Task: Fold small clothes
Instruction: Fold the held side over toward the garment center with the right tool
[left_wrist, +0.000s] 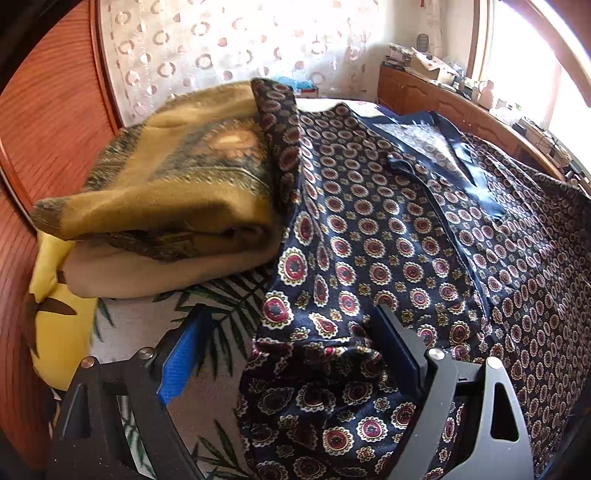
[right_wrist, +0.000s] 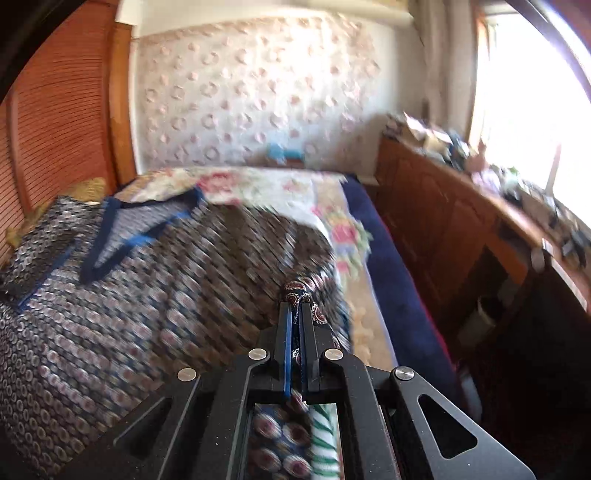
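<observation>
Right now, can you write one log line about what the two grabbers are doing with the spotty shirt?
left gripper: open over shirt hem | right gripper: shut on patterned shirt edge | folded clothes stack: beside shirt

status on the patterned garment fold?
Right gripper shut on patterned garment edge. Left gripper open over a bunched corner. Folded stack beside garment, not blocking.

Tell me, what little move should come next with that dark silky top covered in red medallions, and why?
Probably close the left gripper on the dark medallion-print garment. Its jaws stand open over a bunched edge of the cloth, gripping nothing, while the right gripper is shut on another edge. With both edges held, the fabric could likely be lifted and folded evenly.
</observation>
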